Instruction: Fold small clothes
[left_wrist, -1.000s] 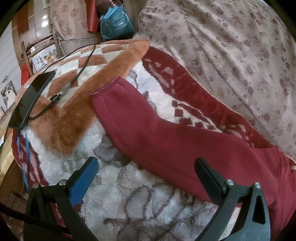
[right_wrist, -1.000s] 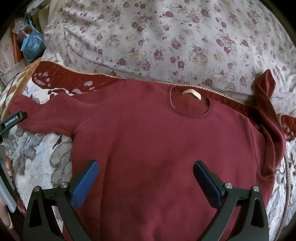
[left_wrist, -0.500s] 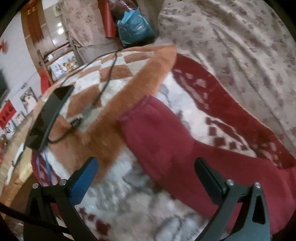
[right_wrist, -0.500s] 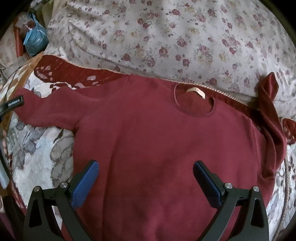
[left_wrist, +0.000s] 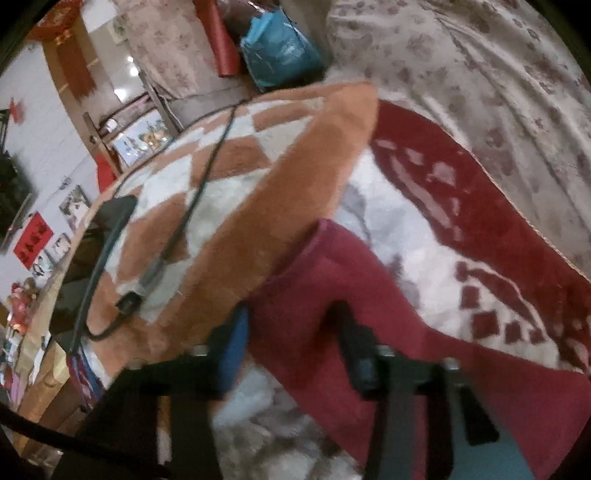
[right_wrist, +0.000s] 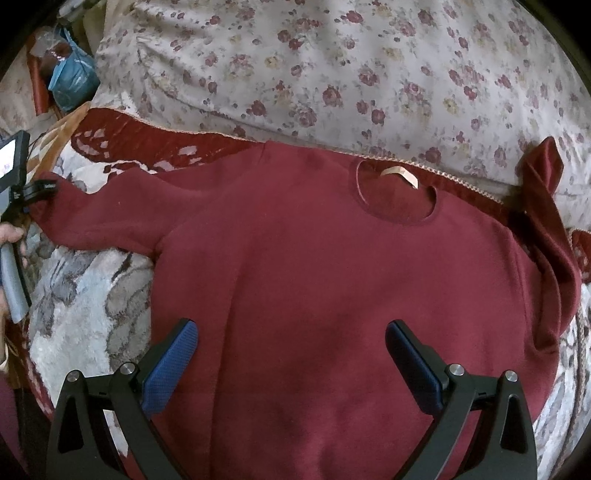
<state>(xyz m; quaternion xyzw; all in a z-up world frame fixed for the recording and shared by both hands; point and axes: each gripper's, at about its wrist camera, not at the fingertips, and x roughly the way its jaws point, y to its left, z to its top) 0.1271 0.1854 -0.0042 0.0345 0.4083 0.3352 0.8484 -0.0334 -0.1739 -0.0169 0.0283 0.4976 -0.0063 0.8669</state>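
Note:
A dark red sweater (right_wrist: 332, 280) lies flat on the bed, collar and label (right_wrist: 400, 175) towards the floral quilt. Its right sleeve (right_wrist: 550, 221) is folded in over the side. Its left sleeve (left_wrist: 332, 295) stretches out over the fuzzy blanket. My left gripper (left_wrist: 291, 332) is at the cuff end of that sleeve, jaws closing with the red cloth between them; blur hides whether the pads press. In the right wrist view the same gripper (right_wrist: 38, 188) shows at the sleeve's tip, held by a hand (right_wrist: 11, 236). My right gripper (right_wrist: 291, 354) hangs open over the sweater's lower body, holding nothing.
A brown and white checked blanket (left_wrist: 258, 206) carries a dark tablet (left_wrist: 110, 221) and a black cable (left_wrist: 207, 170). The floral quilt (right_wrist: 369, 66) rises behind the sweater. A blue bag (left_wrist: 280, 51) sits at the far end. The bed's edge drops off at left.
The left gripper has slid towards the sleeve's cuff and tilted up, and its jaws have narrowed around the sleeve. The right gripper has stayed put, open.

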